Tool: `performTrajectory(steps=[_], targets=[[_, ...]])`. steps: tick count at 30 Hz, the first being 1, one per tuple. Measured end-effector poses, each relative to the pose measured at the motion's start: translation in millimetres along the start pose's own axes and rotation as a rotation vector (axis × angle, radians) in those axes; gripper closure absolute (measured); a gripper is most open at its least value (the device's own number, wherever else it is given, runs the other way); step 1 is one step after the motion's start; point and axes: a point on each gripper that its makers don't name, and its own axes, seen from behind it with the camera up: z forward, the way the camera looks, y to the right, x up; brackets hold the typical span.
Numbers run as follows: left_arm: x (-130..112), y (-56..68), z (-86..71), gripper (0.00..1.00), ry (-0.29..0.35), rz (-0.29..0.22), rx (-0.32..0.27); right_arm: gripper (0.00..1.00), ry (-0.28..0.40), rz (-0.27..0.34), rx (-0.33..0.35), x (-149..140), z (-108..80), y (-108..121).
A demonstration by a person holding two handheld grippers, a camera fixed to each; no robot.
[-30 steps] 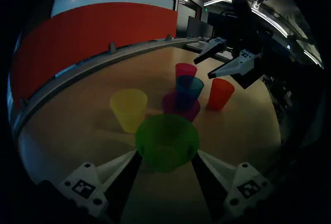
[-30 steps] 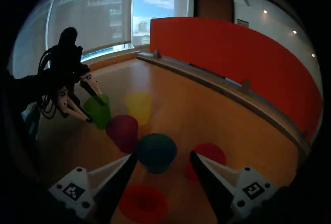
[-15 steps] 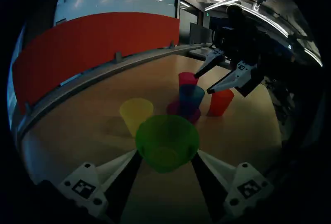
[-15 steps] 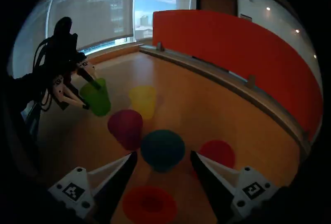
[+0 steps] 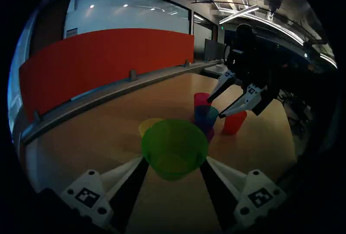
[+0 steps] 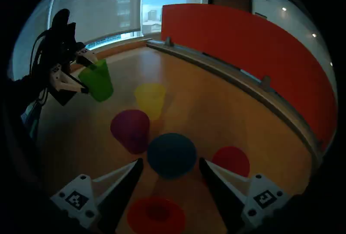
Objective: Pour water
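Observation:
A green cup (image 5: 174, 147) is clamped between the fingers of my left gripper (image 5: 173, 161) and held in the air above the wooden table (image 5: 86, 147). The right gripper view shows that green cup (image 6: 97, 80) raised at the far left, in the left gripper (image 6: 86, 77). My right gripper (image 6: 170, 161) is open, with a dark blue cup (image 6: 171, 155) standing between its fingertips. The left gripper view shows the right gripper (image 5: 214, 108) reaching down beside the blue cup (image 5: 206, 115). I cannot see water in any cup.
On the table stand a yellow cup (image 6: 150, 100), a purple cup (image 6: 129, 130), a pinkish red cup (image 6: 231, 159) and an orange-red cup (image 6: 155, 212). A red partition (image 6: 259, 48) runs along the table's far edge. Windows lie behind the left gripper.
My left gripper has risen with the green cup, well off the table. My right gripper has moved forward, so the blue cup now sits between its fingertips.

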Motion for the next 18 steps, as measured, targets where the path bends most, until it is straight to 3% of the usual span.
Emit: performTrajectory(steps=[18], targets=[[24, -6.8, -19.7, 0.19, 0.09, 0.012, 0.037, 0.0, -0.067, -0.005, 0.0, -6, 10.4, -1]])
